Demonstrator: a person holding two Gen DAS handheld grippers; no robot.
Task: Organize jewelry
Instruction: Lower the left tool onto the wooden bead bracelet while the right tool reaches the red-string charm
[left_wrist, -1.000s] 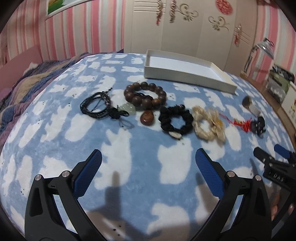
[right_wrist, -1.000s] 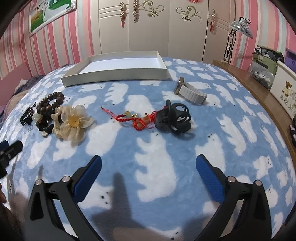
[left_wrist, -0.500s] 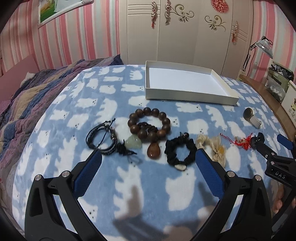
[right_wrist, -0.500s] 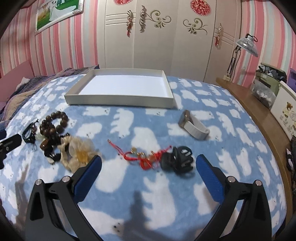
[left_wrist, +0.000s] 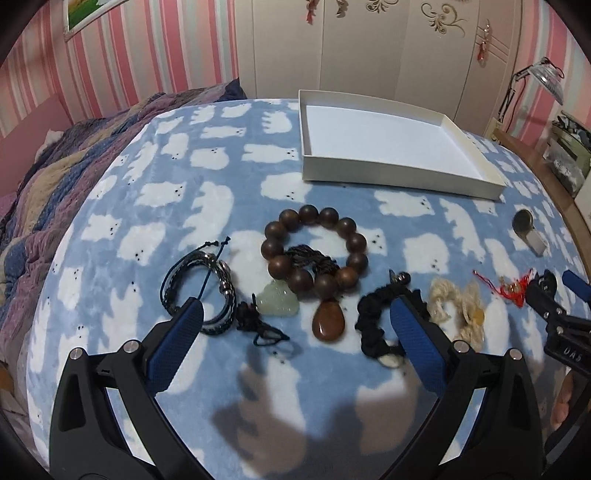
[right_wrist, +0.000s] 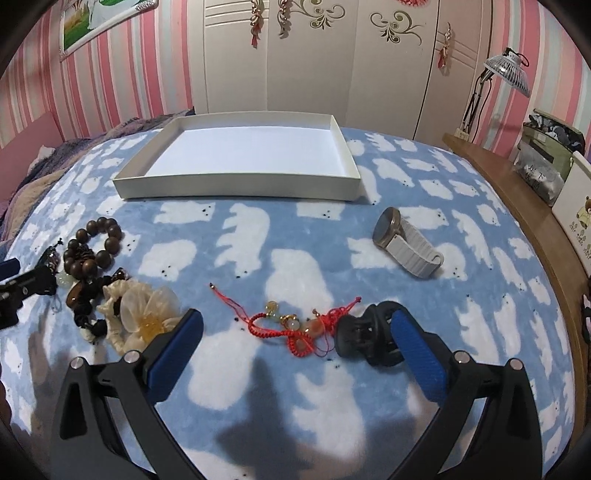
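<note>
Jewelry lies in a row on a blue blanket with white bears. In the left wrist view: a black cord bracelet (left_wrist: 201, 291), a jade pendant (left_wrist: 277, 304), a brown wooden bead bracelet (left_wrist: 314, 254) with an amber drop (left_wrist: 328, 325), a black scrunchie (left_wrist: 376, 325) and a cream flower scrunchie (left_wrist: 461, 306). My left gripper (left_wrist: 295, 325) hovers open above them, empty. In the right wrist view: a red cord bracelet (right_wrist: 291, 326), a black hair claw (right_wrist: 365, 338) and a white-strapped watch (right_wrist: 406, 242). My right gripper (right_wrist: 295, 332) is open, empty, above the red bracelet. An empty white tray (right_wrist: 236, 184) sits behind.
A wooden desk edge (right_wrist: 517, 206) with bags, a box and a lamp (right_wrist: 506, 70) runs along the right. A striped quilt (left_wrist: 55, 177) lies at the far left. White wardrobe doors stand behind the tray. The other gripper (left_wrist: 554, 317) shows at the left view's right edge.
Both grippers rose and pulled back from the blanket, then came forward a little over the jewelry. Their jaws stayed open. No item has moved.
</note>
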